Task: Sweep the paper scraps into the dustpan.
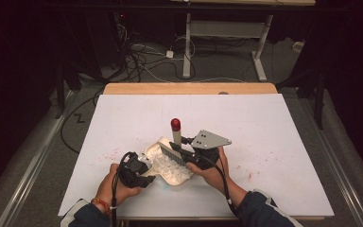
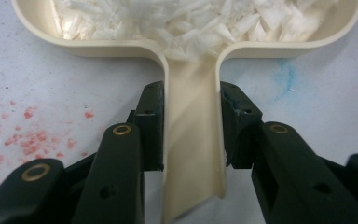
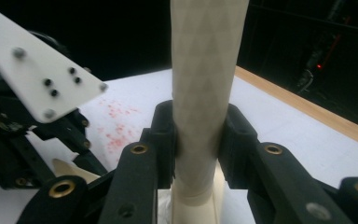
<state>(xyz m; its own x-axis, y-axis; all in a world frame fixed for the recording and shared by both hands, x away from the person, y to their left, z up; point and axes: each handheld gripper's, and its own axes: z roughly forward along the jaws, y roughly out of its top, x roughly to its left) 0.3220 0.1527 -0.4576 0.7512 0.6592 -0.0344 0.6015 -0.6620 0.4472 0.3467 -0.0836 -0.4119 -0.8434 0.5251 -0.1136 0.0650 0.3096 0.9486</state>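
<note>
Item: cream dustpan [image 2: 192, 154], lying on the white table [image 1: 274, 142] at the near middle, its tray loaded with white shreds [image 2: 182, 21]. We have the left gripper [image 2: 192, 126] clenched on the dustpan's narrow handle, a pad pressed to each side. Item: brush [image 3: 207, 70] with a pale handle and red cap [image 1: 175, 124], standing upright with its bristles [image 1: 170, 152] over the tray; the right gripper [image 3: 198, 140] is clamped around the handle low down. Item: red specks [image 2: 25, 140] and a blue smear [image 2: 284, 79] on the table. Handling note, as we judge it: keep the dustpan flat and steady, draw the brush in short strokes toward the tray's back wall, and avoid flicking shreds over the rim.
</note>
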